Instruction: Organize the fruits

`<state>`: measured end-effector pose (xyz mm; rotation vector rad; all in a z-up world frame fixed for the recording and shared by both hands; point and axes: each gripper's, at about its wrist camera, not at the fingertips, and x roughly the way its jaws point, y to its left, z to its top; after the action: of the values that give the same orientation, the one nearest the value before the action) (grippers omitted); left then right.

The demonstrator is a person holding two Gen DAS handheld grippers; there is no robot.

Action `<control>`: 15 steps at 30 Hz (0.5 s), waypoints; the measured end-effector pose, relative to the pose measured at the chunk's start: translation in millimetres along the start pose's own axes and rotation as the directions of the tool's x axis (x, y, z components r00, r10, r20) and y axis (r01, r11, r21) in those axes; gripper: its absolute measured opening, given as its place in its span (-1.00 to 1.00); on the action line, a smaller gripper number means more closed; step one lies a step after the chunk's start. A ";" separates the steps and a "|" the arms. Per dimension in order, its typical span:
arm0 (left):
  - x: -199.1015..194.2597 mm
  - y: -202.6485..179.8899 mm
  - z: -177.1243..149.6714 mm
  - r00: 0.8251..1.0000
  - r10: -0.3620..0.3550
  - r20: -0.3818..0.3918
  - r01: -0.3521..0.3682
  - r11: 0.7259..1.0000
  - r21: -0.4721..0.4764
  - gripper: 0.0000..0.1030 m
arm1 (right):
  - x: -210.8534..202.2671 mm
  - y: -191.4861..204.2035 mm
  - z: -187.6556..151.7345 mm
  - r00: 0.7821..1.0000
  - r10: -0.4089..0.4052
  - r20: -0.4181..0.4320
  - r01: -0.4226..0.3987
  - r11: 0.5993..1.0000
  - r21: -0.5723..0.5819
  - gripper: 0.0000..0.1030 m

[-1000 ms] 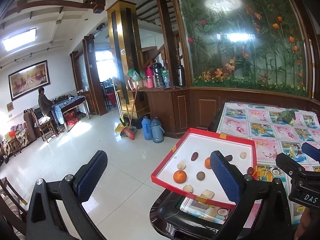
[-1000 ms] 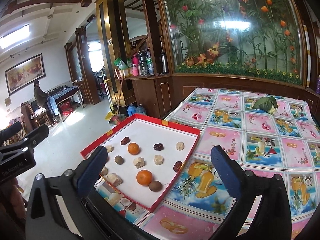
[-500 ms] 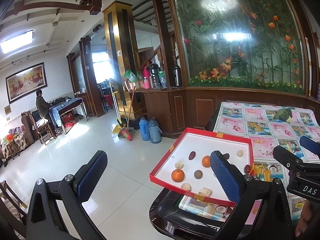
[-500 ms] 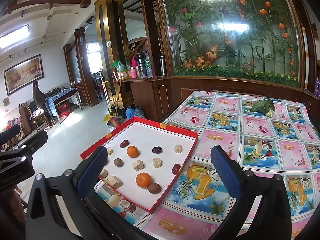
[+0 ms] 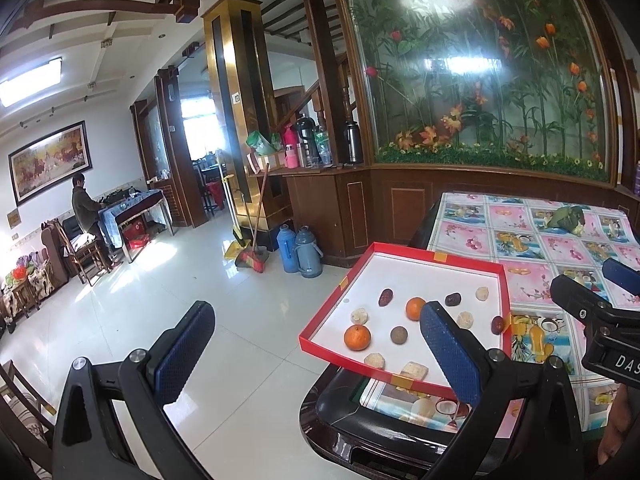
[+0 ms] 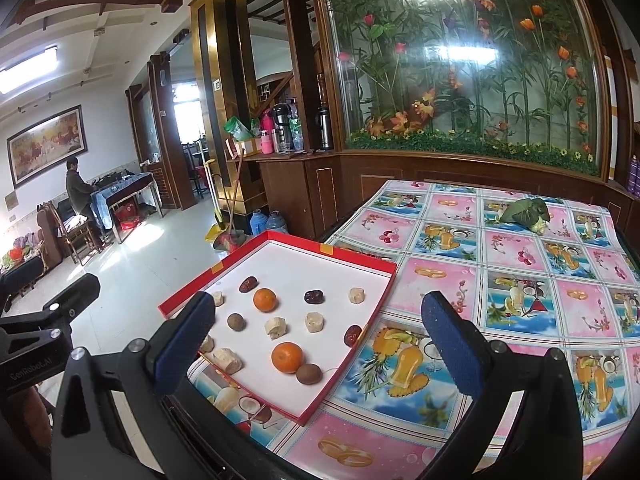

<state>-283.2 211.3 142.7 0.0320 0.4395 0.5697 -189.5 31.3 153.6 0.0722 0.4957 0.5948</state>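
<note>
A: Where, then, relative to the grippers?

B: Spread across a shallow red-rimmed tray (image 6: 352,266) with a white floor, set on the near left corner of a table (image 6: 520,248) under a patterned cloth. Two oranges, several dark dates, brownish round fruits and pale chunks, all well apart except one pair: near orange (image 6: 287,357) touching a brown kiwi-like fruit (image 6: 309,373).

A: And the right gripper (image 6: 320,340)?

B: Spread wide, nothing between the blue pads. Hovering above the table's near edge, aimed forward. Tray ahead and to the left; left pad overlapping the tray's near corner in view, right pad over bare cloth. Near orange just ahead, inside the gap.

A: Left gripper (image 5: 320,344)?

B: Also wide apart and empty. Mostly over the floor, off the table's left side; tray ahead and to the right, only the right pad crossing it.

A: Nearer one?

B: Probably the right, squarely over the table, though hard to judge through fisheye. Round orange, so no long axis to match. Likely care needed: the kiwi-like fruit pressed against its right side.
</note>
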 end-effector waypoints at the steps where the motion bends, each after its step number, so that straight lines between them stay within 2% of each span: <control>1: -0.2 1.2 -0.3 1.000 -0.001 -0.003 0.001 1.000 -0.003 0.99 | 0.3 0.4 -0.6 1.000 -0.002 0.000 0.002 1.000 -0.003 0.99; 9: -0.2 8.1 -0.2 0.999 -0.032 -0.015 0.032 0.999 -0.022 0.99 | 4.7 6.1 -5.2 1.000 -0.001 -0.008 0.001 1.000 -0.012 1.00; 15: 2.0 12.7 -1.4 0.999 -0.028 -0.018 0.027 0.999 -0.035 0.99 | 6.9 12.5 -9.0 1.000 -0.012 -0.007 0.011 0.999 -0.037 1.00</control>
<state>-288.7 223.0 142.5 -0.0130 0.4474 0.5508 -195.4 44.8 145.4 0.0321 0.4915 0.5931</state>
